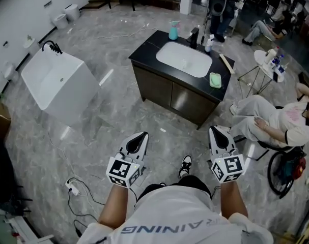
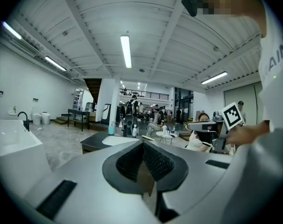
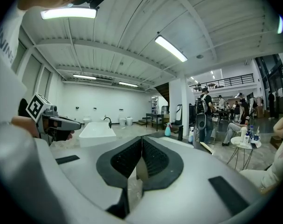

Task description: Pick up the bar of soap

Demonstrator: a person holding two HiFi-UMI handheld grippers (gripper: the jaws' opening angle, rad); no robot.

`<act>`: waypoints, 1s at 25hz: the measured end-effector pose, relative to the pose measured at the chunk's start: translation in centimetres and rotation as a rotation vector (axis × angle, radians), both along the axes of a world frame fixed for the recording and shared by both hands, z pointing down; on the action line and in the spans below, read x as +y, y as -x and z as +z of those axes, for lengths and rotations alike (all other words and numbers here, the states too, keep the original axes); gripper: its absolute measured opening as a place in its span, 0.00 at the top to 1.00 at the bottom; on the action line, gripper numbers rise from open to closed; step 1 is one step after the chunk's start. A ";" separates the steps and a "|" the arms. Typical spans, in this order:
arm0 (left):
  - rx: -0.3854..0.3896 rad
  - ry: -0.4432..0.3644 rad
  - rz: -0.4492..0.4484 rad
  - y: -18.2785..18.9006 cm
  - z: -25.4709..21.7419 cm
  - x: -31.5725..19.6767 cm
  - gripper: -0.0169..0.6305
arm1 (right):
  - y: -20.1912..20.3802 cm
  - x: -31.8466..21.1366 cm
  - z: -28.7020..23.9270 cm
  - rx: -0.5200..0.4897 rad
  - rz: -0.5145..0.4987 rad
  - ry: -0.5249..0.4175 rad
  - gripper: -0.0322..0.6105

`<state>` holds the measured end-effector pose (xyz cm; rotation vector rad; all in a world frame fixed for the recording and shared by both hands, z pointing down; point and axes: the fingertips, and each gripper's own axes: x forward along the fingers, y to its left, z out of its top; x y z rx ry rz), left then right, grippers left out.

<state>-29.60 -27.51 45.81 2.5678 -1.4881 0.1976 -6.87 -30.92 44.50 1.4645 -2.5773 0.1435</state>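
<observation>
A pale green bar of soap (image 1: 215,80) lies on the right end of a black vanity counter (image 1: 144,52) with a white oval basin. My left gripper (image 1: 139,137) and right gripper (image 1: 219,132) hang side by side over the floor, well short of the vanity, both pointing toward it. Both are shut with nothing between the jaws. The left gripper (image 2: 142,146) view has the vanity (image 2: 92,143) far ahead. From the right gripper (image 3: 140,141) view, the counter (image 3: 197,150) lies ahead to the right; the soap is too small to make out.
A white freestanding tub (image 1: 55,83) stands to the left. On the counter are a teal bottle (image 1: 173,30), a black faucet (image 1: 194,37) and a wooden stick (image 1: 226,63). A seated person (image 1: 276,121) and a small round table (image 1: 269,62) are at the right. A cable (image 1: 75,189) trails on the floor.
</observation>
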 end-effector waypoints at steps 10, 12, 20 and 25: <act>-0.015 0.009 0.016 -5.2 -1.3 -8.4 0.97 | -4.6 -8.3 0.1 -0.041 0.002 0.009 0.93; -0.032 0.006 0.024 -6.7 -1.7 -10.5 0.97 | -6.3 -10.2 0.0 -0.047 0.011 0.007 0.93; -0.055 0.000 0.051 -13.4 -2.0 -18.4 0.97 | -13.2 -17.9 0.8 -0.069 0.040 0.022 0.93; -0.042 0.010 0.058 -16.7 -1.8 -22.5 0.97 | -16.0 -21.5 1.3 -0.086 0.034 0.029 0.93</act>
